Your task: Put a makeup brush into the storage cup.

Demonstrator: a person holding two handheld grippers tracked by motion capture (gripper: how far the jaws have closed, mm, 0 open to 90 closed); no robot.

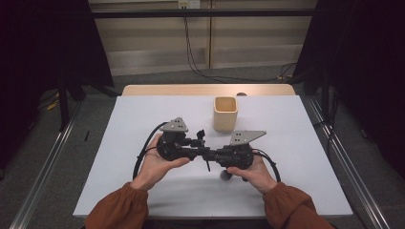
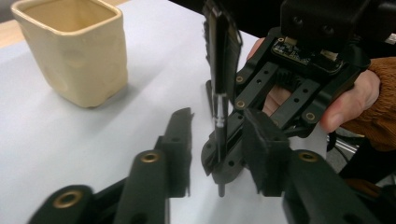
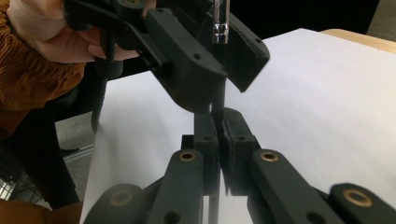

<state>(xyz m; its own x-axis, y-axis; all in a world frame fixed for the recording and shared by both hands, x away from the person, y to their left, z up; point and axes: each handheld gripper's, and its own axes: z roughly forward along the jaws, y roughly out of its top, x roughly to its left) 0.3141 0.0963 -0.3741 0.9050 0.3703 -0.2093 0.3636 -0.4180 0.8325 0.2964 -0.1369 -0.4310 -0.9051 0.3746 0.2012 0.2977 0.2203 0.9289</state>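
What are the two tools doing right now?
Left tool: open, its pads either side of the pen without pressing it.
Right tool: shut on the pen.

A white-topped table [image 1: 143, 124] stands on grey floor [image 1: 157, 76], dark curtains [image 1: 43, 43] either side.

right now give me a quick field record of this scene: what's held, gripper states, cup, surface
held thing: thin black pen, upright, tip pointing down above the table
right gripper: shut on the pen's lower part
left gripper: jaws apart, one on each side of the pen, pads not pressing it
cup: cream, square-mouthed, upright, looks empty, standing apart beyond the grippers
surface: white table
hands: one on each gripper, rust-coloured sleeves
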